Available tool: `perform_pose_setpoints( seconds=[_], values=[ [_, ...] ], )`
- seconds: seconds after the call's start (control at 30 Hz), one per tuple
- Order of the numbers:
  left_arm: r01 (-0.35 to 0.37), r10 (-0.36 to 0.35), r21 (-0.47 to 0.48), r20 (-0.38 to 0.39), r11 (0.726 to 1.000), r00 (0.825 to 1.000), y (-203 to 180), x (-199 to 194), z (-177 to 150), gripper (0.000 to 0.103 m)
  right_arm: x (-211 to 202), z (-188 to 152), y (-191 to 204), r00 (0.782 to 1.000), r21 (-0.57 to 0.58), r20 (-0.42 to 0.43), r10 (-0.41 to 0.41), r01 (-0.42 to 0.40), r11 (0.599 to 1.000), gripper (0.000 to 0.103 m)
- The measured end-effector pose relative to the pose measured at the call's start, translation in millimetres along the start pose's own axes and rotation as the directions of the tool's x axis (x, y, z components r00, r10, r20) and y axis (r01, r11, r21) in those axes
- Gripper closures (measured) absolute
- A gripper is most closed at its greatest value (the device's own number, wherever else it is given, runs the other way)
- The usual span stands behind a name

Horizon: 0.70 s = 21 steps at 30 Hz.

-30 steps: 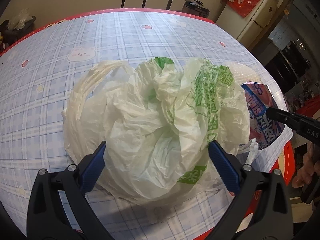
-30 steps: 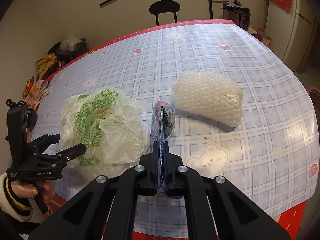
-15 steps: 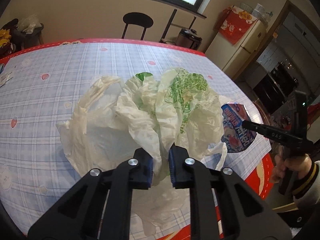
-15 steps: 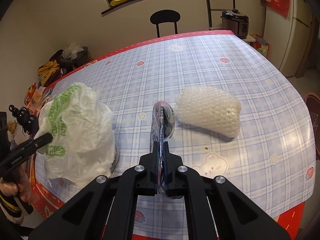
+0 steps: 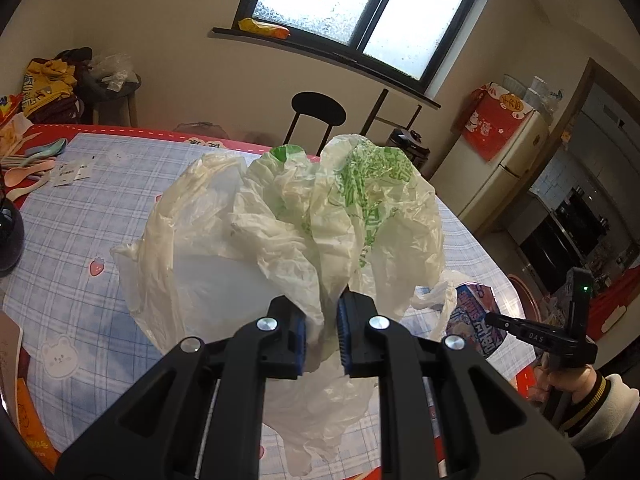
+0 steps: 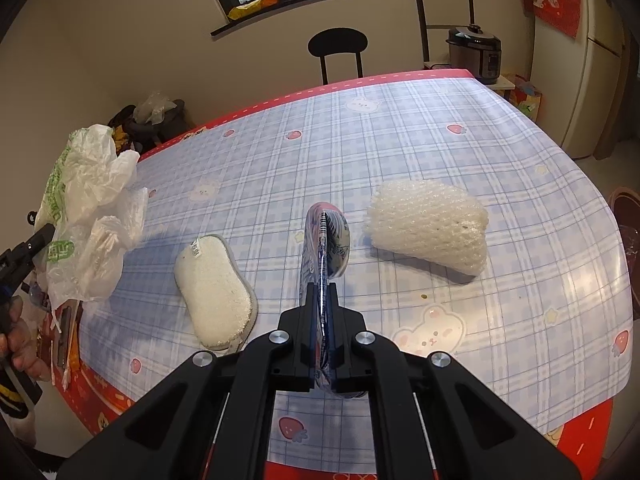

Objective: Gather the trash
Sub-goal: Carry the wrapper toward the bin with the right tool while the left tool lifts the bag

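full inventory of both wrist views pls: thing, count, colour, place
plastic bag: 1, white with green print, lifted off the table, pinched by the left gripper
snack wrapper: 1, blue and white print, held edge-on in the right gripper
bubble wrap: 1, clear white, on the table, right of the wrapper
sponge pad: 1, cream with grey rim, on the table near the front edge
table: 1, blue plaid cloth with red border
spoons: several, pink and blue, far left edge of the table
chair: 1, black, behind the table
cooker: 1, black and silver, by the wall
fridge: 1, cream, right of the room
left gripper: 1, black with blue pads
right gripper: 1, black
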State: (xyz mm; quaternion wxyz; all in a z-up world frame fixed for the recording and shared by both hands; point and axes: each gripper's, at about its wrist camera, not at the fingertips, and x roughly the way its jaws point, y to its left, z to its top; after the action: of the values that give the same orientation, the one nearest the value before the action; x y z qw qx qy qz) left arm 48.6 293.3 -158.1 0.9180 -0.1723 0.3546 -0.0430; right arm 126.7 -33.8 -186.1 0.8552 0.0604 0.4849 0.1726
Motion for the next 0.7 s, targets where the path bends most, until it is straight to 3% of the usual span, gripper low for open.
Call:
perform_pose_setpoints(
  seconds=[0.23, 0.7],
  values=[
    [-0.038, 0.037, -0.037, -0.014, 0.999, 0.999, 5.2, -4.6, -16.4, 0.087, -8.1, 4.0, -1.6, 1.0, -0.017, 0.011, 0.008, -0.007, 1.0, 0.097],
    [0.005, -0.005, -0.022, 0.012, 1.0, 1.0, -17.5, -13.9, -21.2, 0.087, -26.9, 0.8, -13.4, 1.0, -0.038, 0.013, 0.001, 0.0, 0.999, 0.097]
  ],
)
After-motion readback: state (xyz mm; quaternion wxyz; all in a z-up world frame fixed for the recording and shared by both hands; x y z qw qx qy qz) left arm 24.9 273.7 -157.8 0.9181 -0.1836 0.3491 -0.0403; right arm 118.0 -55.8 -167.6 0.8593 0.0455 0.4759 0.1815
